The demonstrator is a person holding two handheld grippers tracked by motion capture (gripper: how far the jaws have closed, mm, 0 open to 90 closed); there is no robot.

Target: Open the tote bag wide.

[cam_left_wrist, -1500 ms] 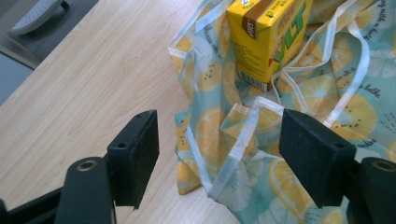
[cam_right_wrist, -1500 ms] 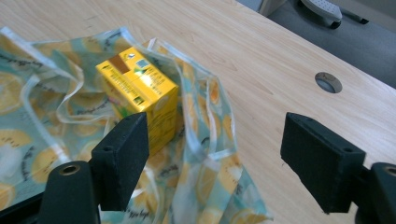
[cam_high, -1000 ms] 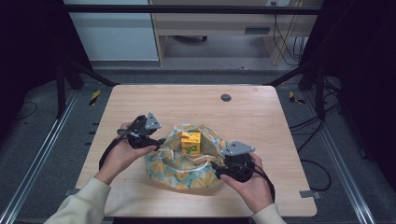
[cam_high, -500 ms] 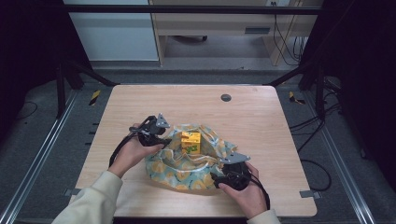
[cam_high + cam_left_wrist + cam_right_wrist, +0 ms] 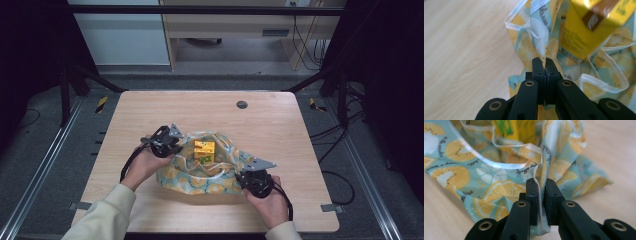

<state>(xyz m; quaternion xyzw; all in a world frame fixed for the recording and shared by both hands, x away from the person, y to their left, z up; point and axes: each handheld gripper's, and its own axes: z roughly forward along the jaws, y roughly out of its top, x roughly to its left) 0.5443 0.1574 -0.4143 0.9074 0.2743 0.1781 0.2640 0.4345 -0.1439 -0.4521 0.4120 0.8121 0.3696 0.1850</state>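
surface: pale wood table (image 5: 150,115) | room: dark, grey floor (image 5: 45,150) | left gripper (image 5: 543,62) and right gripper (image 5: 540,183) each pinching lemon-print bag (image 5: 200,175)

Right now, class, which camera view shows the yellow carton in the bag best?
The high view: the yellow carton stands whole inside the lemon-print bag. The left gripper view crops its lower part, blurred; the right gripper view catches a sliver behind the bag's rim.

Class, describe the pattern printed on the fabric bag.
The bag is light teal with yellow lemon and citrus slices and small dark lettering; the right gripper view shows it best.
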